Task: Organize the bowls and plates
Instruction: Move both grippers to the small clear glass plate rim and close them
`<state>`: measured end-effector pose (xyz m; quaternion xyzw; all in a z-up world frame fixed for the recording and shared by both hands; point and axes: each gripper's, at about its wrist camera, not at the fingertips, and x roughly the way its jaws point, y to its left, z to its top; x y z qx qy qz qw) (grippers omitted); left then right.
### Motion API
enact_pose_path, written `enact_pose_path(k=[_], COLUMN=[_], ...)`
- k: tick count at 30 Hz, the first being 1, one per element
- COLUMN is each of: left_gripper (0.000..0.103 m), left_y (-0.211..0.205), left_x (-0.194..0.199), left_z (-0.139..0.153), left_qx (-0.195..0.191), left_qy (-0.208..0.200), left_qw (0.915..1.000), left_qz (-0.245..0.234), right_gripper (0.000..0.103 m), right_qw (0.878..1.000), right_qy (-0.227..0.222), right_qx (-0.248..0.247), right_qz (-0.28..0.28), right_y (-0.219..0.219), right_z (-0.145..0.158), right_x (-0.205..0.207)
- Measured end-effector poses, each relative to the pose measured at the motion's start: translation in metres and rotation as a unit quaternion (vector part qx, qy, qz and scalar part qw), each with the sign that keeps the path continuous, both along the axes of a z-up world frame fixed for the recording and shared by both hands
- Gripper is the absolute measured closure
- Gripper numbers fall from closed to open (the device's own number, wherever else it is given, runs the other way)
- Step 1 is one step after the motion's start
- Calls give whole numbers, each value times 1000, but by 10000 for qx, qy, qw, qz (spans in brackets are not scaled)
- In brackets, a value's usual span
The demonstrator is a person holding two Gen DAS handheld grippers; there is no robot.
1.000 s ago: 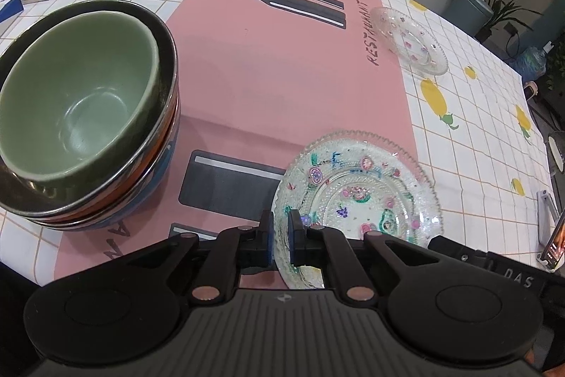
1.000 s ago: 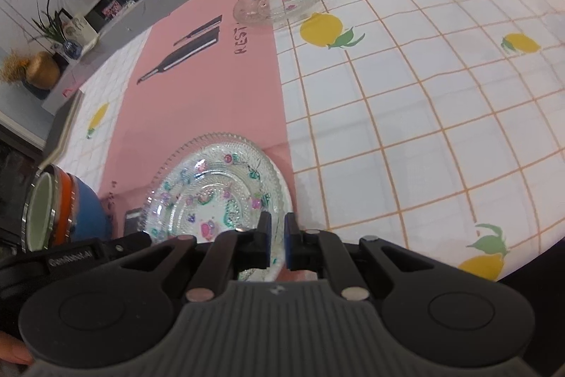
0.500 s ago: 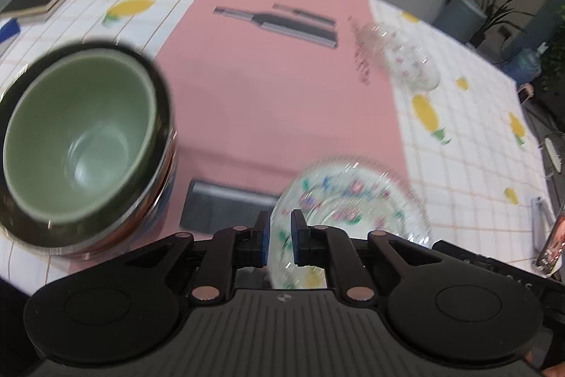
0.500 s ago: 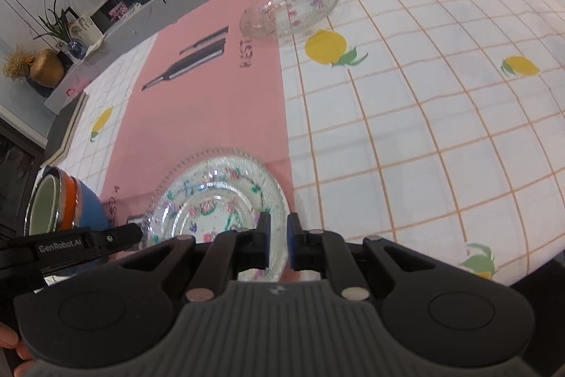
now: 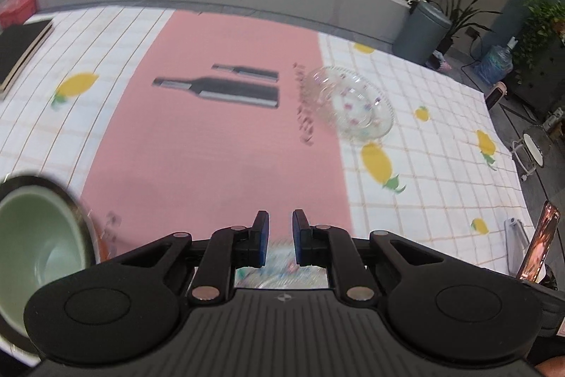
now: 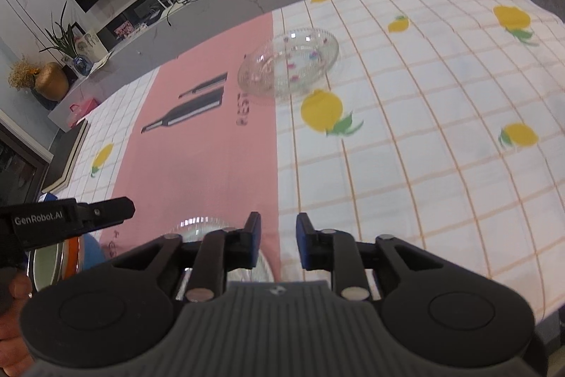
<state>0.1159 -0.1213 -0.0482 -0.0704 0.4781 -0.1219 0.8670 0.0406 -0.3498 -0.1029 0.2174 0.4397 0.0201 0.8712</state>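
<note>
Well ahead of both grippers, a glass plate (image 6: 287, 62) sits on the tablecloth (image 6: 406, 158); left gripper (image 5: 280, 237) and right gripper (image 6: 278, 244) stand narrowly parted, holding nothing, above a near glass plate (image 6: 197, 227).

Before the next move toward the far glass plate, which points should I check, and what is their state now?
1. Left gripper open, nothing held: ok.
2. Right gripper open, nothing held: ok.
3. Far glass plate flat on the tablecloth, free of other dishes: ok.
4. Cloth between right gripper and that plate bare: ok.
5. Near glass plate position: cannot tell, mostly hidden.
6. Bowl stack steady: cannot tell, blurred.
</note>
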Motion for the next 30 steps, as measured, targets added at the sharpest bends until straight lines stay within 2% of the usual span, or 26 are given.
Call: enact_pose_path(k=[6, 14, 17, 20, 22, 25, 26, 30], left_gripper=[88, 81, 76, 69, 59, 52, 51, 47], left_y=[-23, -50, -58, -62, -63, -63, -62, -58], left_x=[25, 61, 76, 92, 103, 118, 122, 140], left_z=[10, 8, 1, -7, -12, -21, -24, -40], left_qx=[64, 2, -13, -27, -83, -171, -197, -443], left_qy=[-149, -124, -61, 9, 8, -29, -20, 29], left_qw=[9997, 9989, 9988, 9991, 9993, 9996, 9996, 9990], left_qz=[-208, -461, -484, -426, -368, -239, -190, -2], right_gripper=[78, 66, 63, 55, 50, 41, 36, 32], right_qw=[9998, 9998, 9998, 9996, 9994, 9992, 9990, 9987], right_qy=[-117, -128, -117, -112, -94, -94, -92, -53], right_qx=[-135, -118, -132, -165, -201, -218, -225, -188], right_qz=[91, -33, -121, -220, -268, -329, -365, -479], right_y=[-8, -26, -33, -40, -44, -50, -52, -60], right_z=[7, 2, -2, -5, -8, -13, -15, -25], right_x=[26, 67, 82, 98, 109, 124, 128, 145])
